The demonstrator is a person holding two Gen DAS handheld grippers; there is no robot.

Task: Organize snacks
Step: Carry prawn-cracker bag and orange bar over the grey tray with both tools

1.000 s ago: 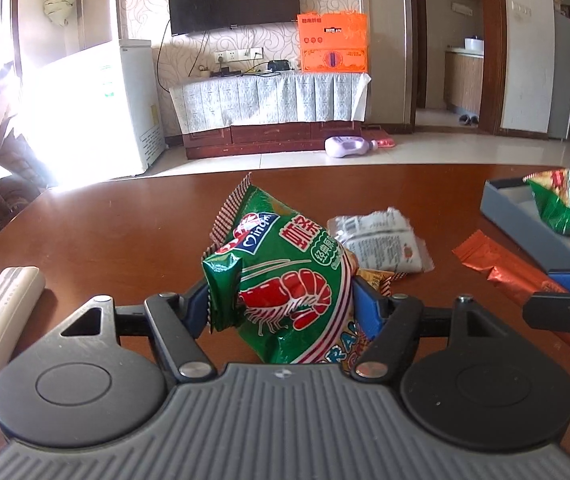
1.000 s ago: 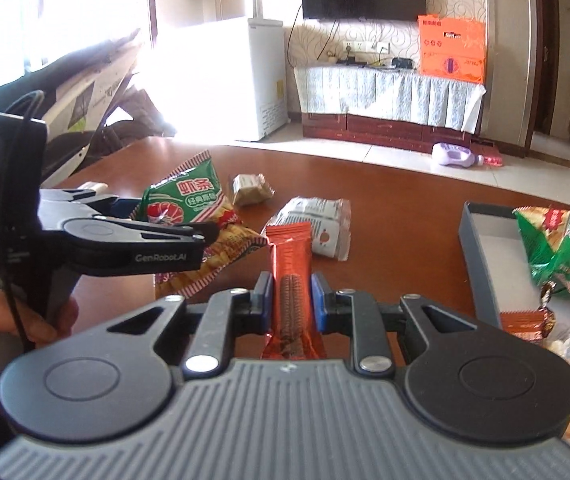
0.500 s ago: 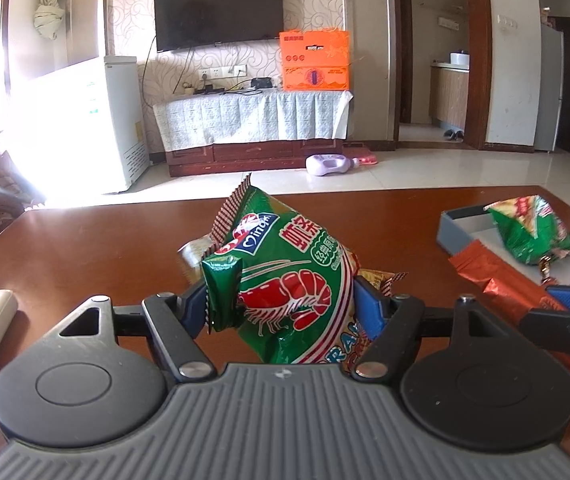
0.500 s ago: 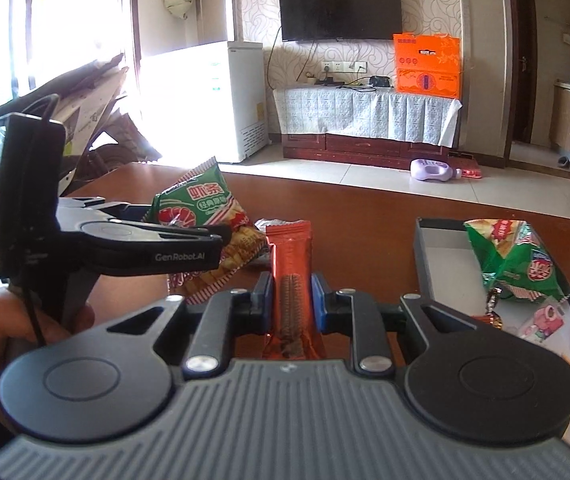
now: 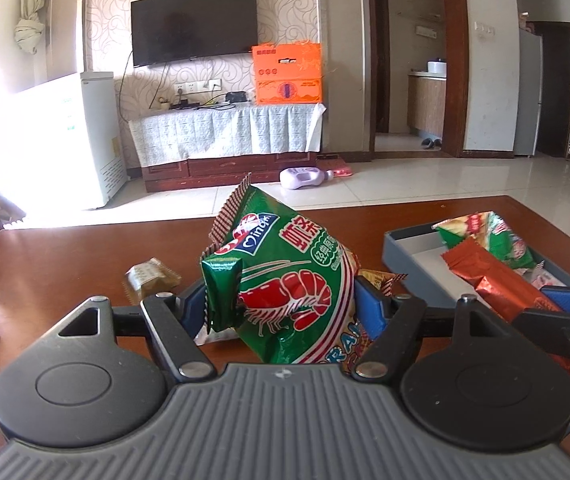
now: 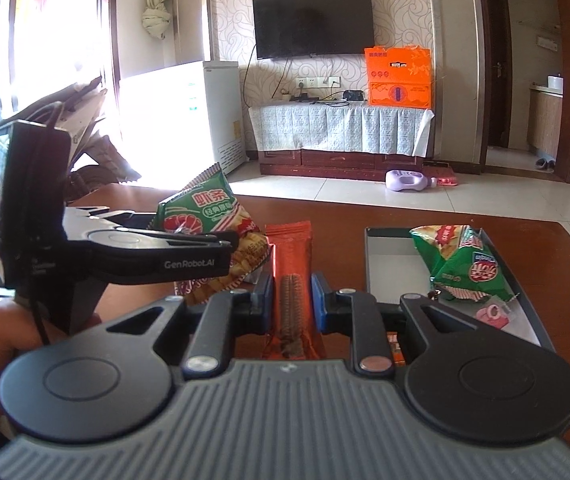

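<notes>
I have 2 snacks in hand: my left claw clamps the green shrimp-chip bag, my right claw is pinched tight on the orange bar wrapper, both raised above the table. The grey tray already holds 1 green bag and some small sweets. At least 1 small brown packet remains loose, so I judge the job partway done.
</notes>
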